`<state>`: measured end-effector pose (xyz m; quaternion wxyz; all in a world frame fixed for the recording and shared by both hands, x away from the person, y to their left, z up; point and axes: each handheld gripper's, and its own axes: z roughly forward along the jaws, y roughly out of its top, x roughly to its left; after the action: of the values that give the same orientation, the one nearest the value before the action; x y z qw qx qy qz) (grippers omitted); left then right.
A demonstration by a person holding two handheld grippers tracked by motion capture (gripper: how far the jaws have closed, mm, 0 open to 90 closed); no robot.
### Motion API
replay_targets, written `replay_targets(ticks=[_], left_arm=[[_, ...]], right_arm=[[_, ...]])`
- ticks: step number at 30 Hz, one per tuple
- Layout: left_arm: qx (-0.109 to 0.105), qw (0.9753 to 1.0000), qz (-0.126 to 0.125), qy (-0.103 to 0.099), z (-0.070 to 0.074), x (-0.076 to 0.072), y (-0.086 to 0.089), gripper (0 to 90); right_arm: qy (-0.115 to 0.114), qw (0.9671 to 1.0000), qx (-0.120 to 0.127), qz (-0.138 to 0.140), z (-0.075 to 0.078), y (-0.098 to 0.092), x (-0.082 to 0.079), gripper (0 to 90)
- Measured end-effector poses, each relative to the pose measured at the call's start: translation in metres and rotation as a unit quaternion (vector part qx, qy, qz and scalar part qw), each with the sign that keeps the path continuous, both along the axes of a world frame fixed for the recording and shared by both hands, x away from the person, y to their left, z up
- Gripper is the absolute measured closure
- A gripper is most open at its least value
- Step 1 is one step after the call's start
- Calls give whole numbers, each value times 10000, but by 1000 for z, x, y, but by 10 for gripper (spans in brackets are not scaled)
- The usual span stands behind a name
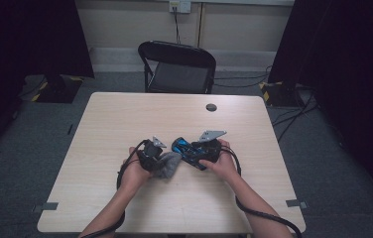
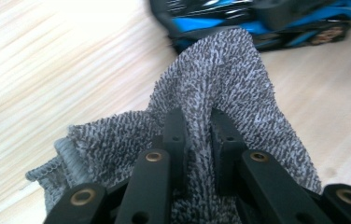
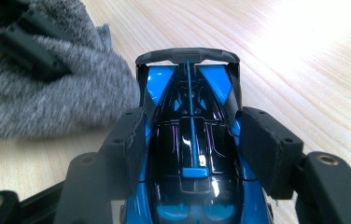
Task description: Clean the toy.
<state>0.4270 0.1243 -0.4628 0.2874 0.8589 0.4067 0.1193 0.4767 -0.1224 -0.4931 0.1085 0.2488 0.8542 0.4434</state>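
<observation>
Left gripper [image 2: 197,128] jaws clamp a fold of the grey cloth [image 2: 220,79], which touches the blue-and-black toy car [image 3: 192,154] mid-table [image 1: 125,119]. Right gripper [image 3: 192,140] jaws grip the car's flanks.

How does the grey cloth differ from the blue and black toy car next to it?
The cloth is soft, fuzzy and speckled grey, bunched into folds; the toy car is hard, glossy, blue and black, keeping its shape. The left gripper pinches a fold of the cloth, while the right gripper clamps the car's sides. Both sit close together on the wooden table.
</observation>
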Motion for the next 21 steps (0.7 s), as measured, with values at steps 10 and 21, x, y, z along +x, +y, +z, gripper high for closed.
replay_targets(ticks=[10,21], left_arm=[[-43,9992,408,-34,3,9,23,792],[-513,9985,-155,64,14,-20,13,794]], right_arm=[[-2,10000,-16,4,0,0,0,421],[16,10000,10,-1,0,0,0,421]])
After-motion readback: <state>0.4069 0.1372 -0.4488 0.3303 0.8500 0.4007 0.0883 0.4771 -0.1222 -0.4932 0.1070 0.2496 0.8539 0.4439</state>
